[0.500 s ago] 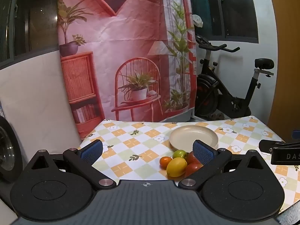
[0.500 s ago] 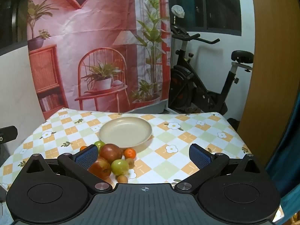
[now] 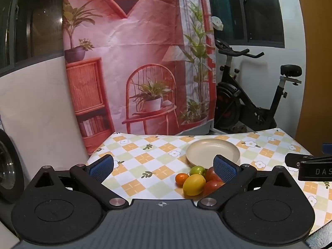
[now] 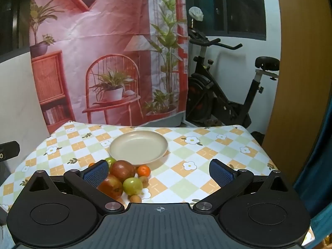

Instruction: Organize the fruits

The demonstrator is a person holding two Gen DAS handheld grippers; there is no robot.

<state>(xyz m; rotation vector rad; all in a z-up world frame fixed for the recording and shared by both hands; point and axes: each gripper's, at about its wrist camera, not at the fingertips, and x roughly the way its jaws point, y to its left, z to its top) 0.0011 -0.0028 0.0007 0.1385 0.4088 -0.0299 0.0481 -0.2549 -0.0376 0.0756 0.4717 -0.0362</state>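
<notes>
A small heap of mixed fruit sits on the table under a checked, flower-printed cloth, touching the near rim of a shallow, round beige plate that holds nothing yet. In the heap: two dark red apples, a green round fruit, a small orange citrus, a few little brown fruits (too small to name), and, on the side facing the left wrist camera, an oval yellow lemon with its long axis tilted up to the right.

From the right gripper the heap lies low and to the left, partly behind its left finger, while the plate lies straight ahead beyond it. From the left gripper the same heap lies to the right, half hidden by its right finger. Both grippers hang above the near table edge, angled down, jaws spread wide and holding nothing.

The heap sits between the two grippers, neither plainly the nearer; the lemon faces the left one, the apples and green fruit the right. Any carry to the plate is short and runs away from the cameras.
</notes>
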